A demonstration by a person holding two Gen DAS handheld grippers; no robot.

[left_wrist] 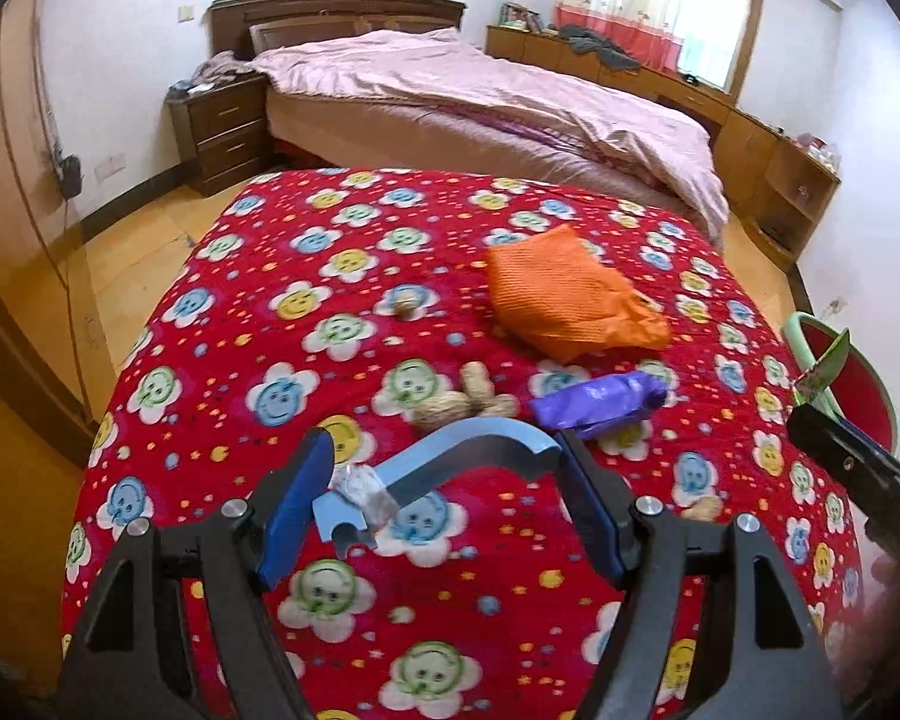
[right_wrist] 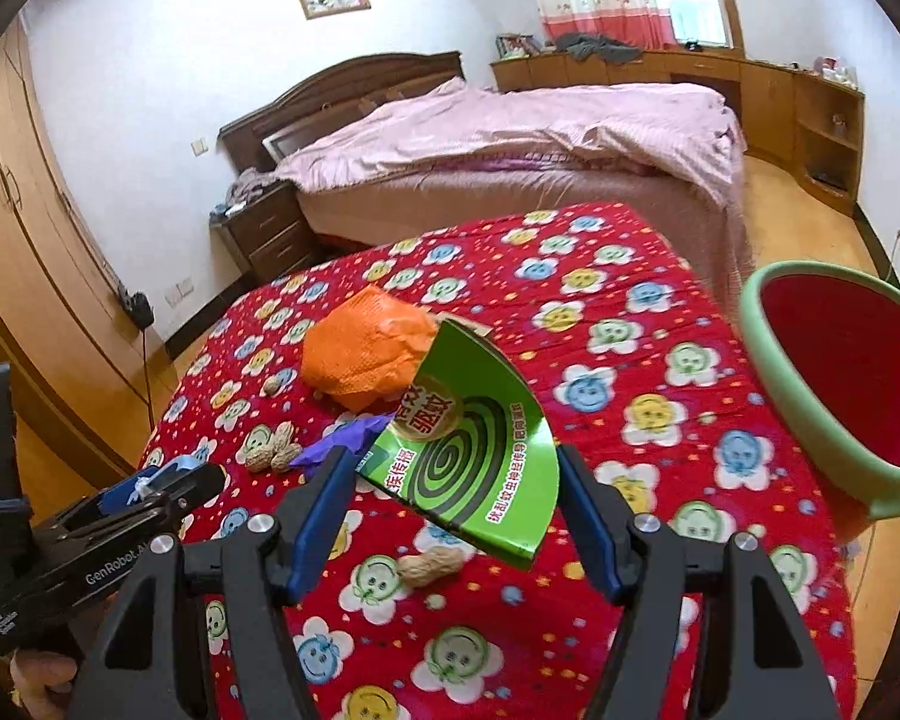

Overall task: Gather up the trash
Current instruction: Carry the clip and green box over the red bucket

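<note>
The right gripper [right_wrist: 456,480] jaws clamp a green box [right_wrist: 480,456], long side across. The left gripper [left_wrist: 444,498] jaws clamp a blue plastic piece [left_wrist: 450,462], lying crosswise over the red bench [left_wrist: 330,276].

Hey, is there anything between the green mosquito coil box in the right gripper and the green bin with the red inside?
Nothing visible blocks it. The green box is held in the right gripper above the red blanket; the bin stands open to the right, with only bare blanket between them.
</note>
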